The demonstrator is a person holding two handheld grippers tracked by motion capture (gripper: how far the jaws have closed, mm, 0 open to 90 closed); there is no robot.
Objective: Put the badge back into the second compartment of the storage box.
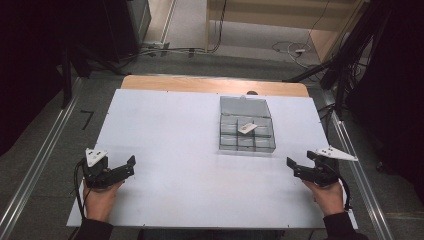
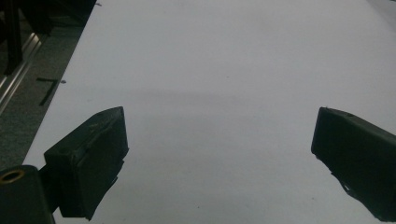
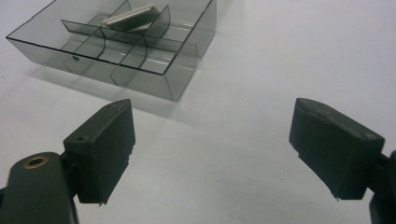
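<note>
The small white flat piece [image 3: 130, 15] is lying tilted across the dividers of the clear smoke-grey compartment box [image 3: 180, 70], propped on the partition walls rather than settled flat in any one cell; in the high view it is sitting in the box's middle row, about the centre cell [image 1: 247, 128], with its long axis running slantwise from near-left to far-right. From the right gripper [image 3: 212, 140] the piece is lying ahead and to the left, beyond the box's near wall, so the reach would have to be going forward, leftward and then down over the rim. The right gripper is standing wide open with nothing between its jaws, resting low over the bare white surface [image 3: 280, 60] just short of the box's near right corner. The left gripper [image 2: 219, 149] is likewise spread wide and holding nothing, looking out along the surface; in the high view it [image 1: 131, 165] is sitting well apart from the box [image 1: 247, 145], at the near left of the surface, with the piece lying far off ahead and to its right. The right gripper [image 1: 300, 164] is plainly the nearer of the two, so I judge that it is the one suited to the pick, and that its jaws would need turning to close across the piece's short side, not along its slanted length.
</note>
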